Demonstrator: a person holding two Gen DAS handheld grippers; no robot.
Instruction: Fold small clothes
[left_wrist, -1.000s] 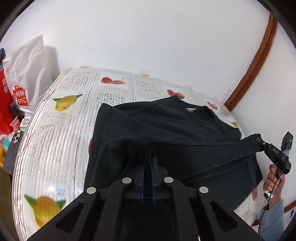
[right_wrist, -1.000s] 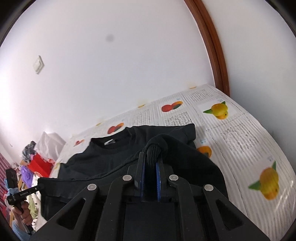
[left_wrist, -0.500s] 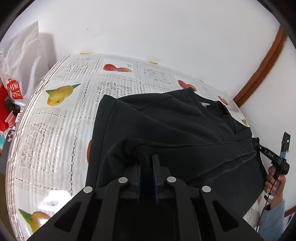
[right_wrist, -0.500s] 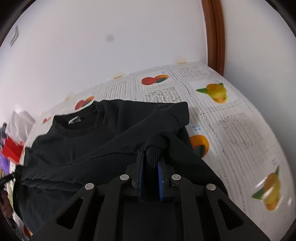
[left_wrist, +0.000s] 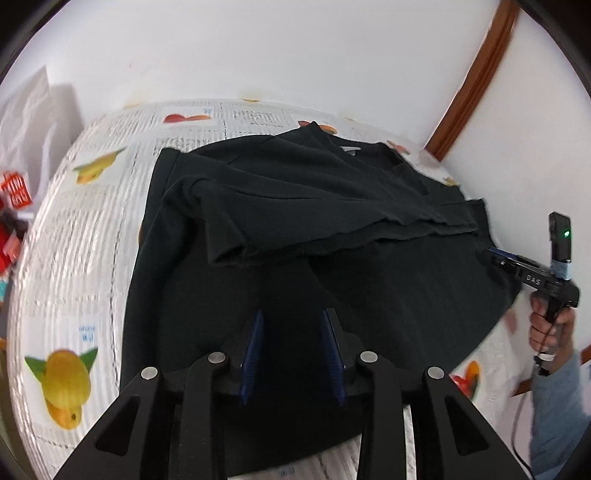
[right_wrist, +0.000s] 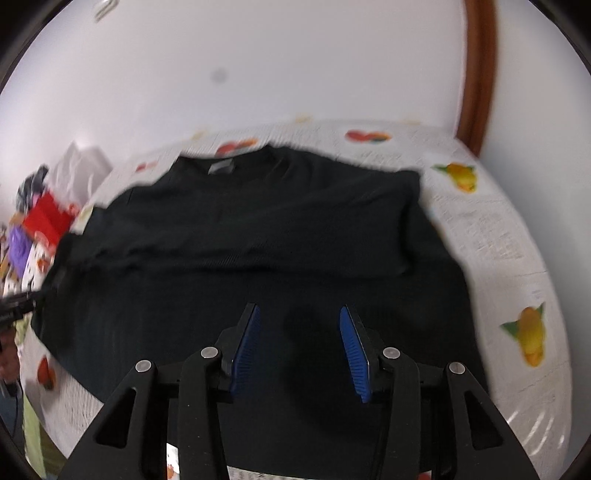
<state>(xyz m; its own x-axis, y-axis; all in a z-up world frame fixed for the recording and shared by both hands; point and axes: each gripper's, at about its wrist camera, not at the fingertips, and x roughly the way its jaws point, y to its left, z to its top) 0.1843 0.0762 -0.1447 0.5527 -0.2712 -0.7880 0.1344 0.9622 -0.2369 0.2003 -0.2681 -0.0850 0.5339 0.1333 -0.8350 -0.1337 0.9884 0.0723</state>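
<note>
A black long-sleeved top (left_wrist: 303, 206) lies on the table, collar toward the wall, its lower part folded up over the body in a band across the middle. It also shows in the right wrist view (right_wrist: 266, 229). My left gripper (left_wrist: 293, 332) is open and empty above the near part of the top. My right gripper (right_wrist: 298, 332) is open and empty above the near part too. The right gripper also shows in the left wrist view (left_wrist: 496, 254) at the garment's right edge.
The table wears a white cloth with fruit prints (left_wrist: 66, 376). White walls stand close behind, with a brown door frame (left_wrist: 476, 74) at the right. A white bag (left_wrist: 26, 122) and red items (right_wrist: 44, 218) sit off the table's left side.
Both grippers have opened and let go of the cloth they held. The folded part now lies flat on the top, and both grippers have drawn back toward the near edge.
</note>
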